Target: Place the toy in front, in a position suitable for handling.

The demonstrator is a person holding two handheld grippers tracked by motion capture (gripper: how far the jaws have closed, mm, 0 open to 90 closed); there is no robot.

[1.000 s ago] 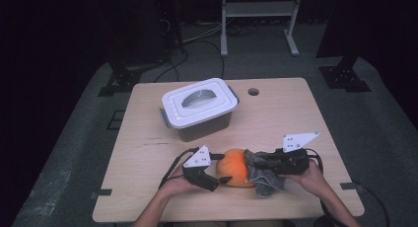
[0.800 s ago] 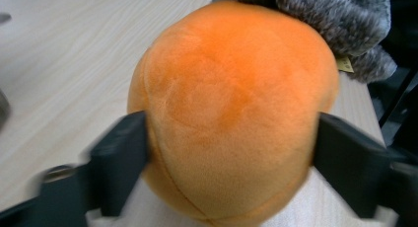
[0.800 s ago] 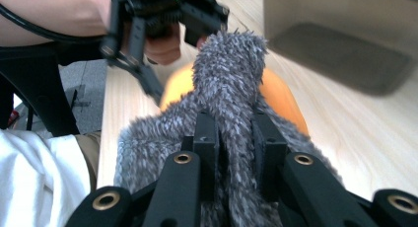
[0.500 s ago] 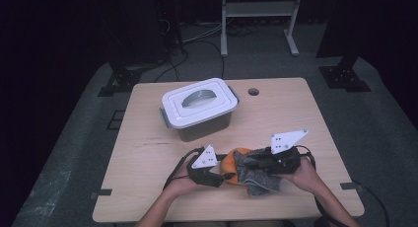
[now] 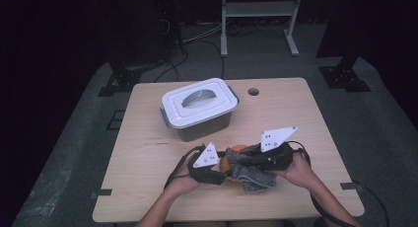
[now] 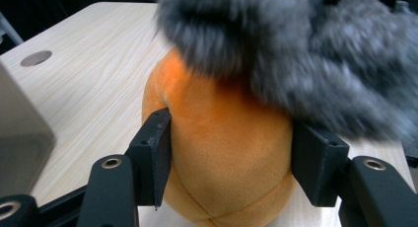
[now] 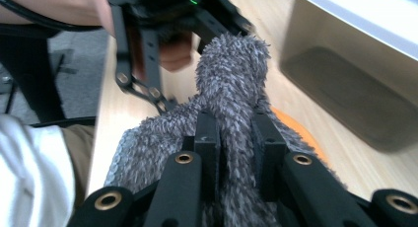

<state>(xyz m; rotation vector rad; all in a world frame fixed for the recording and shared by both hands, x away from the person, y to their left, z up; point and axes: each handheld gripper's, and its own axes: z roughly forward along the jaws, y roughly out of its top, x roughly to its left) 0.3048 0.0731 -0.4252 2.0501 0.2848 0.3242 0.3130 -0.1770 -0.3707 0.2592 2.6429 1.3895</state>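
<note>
An orange plush ball (image 6: 226, 138) rests on the wooden table (image 5: 296, 118) near its front edge. My left gripper (image 6: 231, 153) is shut on it, both pads (image 6: 157, 148) pressing its sides; the jaws have just been closing onto it. A grey fuzzy cloth (image 7: 231, 74) hangs over the top of the ball (image 5: 235, 150). My right gripper (image 7: 235, 133) is shut on a bunched fold of that cloth (image 5: 252, 173). In the high view the left gripper (image 5: 223, 171) and right gripper (image 5: 244, 160) meet over the ball, tips close together.
A grey tub with a white handled lid (image 5: 199, 106) stands behind the grippers, left of centre. A round cable hole (image 5: 253, 92) sits near the table's far edge. A metal stand (image 5: 259, 12) and cables lie on the floor beyond.
My right gripper has carried the grey cloth left and up, over the orange ball. The left gripper's jaws have drawn in onto the ball; that hand stayed in place.
</note>
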